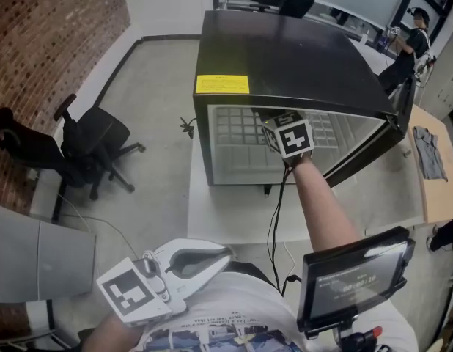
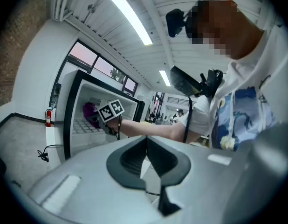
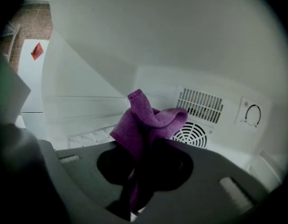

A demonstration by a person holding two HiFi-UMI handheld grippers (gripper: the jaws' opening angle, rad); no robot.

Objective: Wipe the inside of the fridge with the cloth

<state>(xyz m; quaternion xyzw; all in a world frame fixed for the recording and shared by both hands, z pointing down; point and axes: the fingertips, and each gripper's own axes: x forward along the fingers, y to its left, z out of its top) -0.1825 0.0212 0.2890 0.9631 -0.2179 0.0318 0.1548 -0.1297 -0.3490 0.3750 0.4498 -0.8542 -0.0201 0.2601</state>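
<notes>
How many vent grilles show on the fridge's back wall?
2: a slotted rectangular grille, and a round grille just below, partly behind the cloth; more may be hidden.

Purple cloth [image 3: 148, 120], black fridge [image 1: 285, 57]

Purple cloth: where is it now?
Right gripper view shows the purple cloth clamped in the right tool inside the black fridge, in front of the round fan grille.

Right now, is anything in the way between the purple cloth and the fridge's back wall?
No, nothing visible. The right claw holds the cloth inside the fridge, open space ahead to the back wall.
</notes>
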